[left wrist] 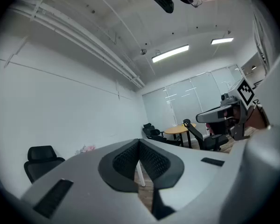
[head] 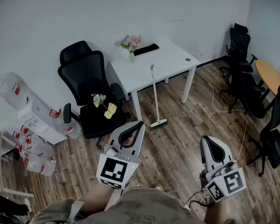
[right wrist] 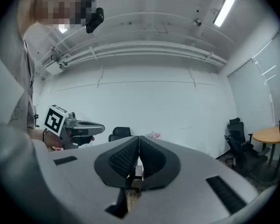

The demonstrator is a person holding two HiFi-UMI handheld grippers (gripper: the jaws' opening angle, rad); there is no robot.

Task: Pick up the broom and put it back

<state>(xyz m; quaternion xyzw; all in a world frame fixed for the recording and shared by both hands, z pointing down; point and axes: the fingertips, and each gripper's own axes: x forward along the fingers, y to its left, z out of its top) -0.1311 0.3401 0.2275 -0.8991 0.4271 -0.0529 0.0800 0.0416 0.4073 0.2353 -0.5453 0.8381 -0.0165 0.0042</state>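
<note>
A white broom (head: pixel 155 97) stands upright, its handle leaning on the front edge of the white table (head: pixel 170 59) and its head (head: pixel 158 123) on the wood floor. My left gripper (head: pixel 139 124) is held low in the head view, short of the broom head and slightly to its left, jaws shut and empty. My right gripper (head: pixel 208 140) hangs further right, also shut with nothing in it. In the left gripper view the pads (left wrist: pixel 139 154) meet; in the right gripper view the pads (right wrist: pixel 138 153) meet too. Neither gripper view shows the broom.
A black office chair (head: pixel 90 92) with a small flower bunch (head: pixel 104 105) on its seat stands left of the table. A vase of flowers (head: pixel 130 45) and a dark keyboard (head: pixel 146 49) sit on the table. More chairs (head: pixel 245 73), a round wooden table (head: pixel 270 78) and a floor cable (head: pixel 214 97) lie right; boxes and bags (head: pixel 32 125) left.
</note>
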